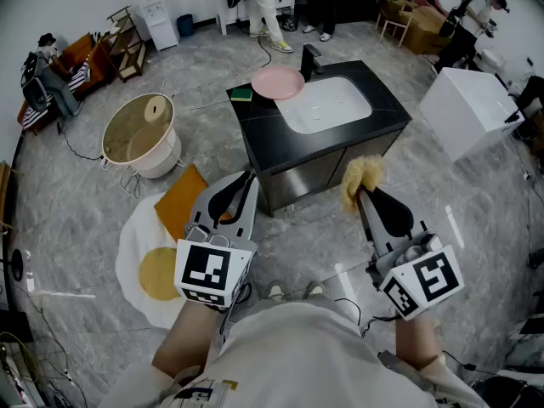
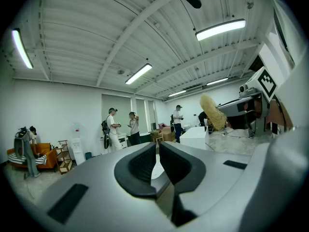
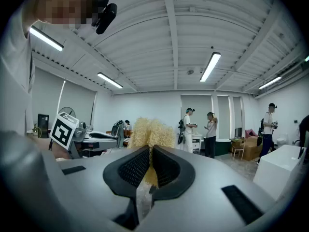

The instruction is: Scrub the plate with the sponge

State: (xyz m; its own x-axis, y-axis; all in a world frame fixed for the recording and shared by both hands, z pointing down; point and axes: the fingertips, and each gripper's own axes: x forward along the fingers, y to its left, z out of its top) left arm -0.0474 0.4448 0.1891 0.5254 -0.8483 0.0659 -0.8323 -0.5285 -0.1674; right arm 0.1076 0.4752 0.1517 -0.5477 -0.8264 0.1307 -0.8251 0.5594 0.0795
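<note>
With my right gripper (image 1: 361,194) pinching the sponge (image 1: 363,174) and left gripper (image 1: 247,179) closed empty, scrubbing could shove the unheld twelve-o'clock plate (image 1: 278,82) off its counter (image 1: 257,133)

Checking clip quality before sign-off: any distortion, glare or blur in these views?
Head view: strong fisheye bending, even light, sink sharp. Left gripper view: ceiling lamp blown out, dark corners. Right gripper view: mosaic patch top left, sponge crisp.

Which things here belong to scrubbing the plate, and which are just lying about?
For the job: pink plate; yellow sponge, clamped in the right gripper; sink.
Lying about: beige tub; orange board; white box.
</note>
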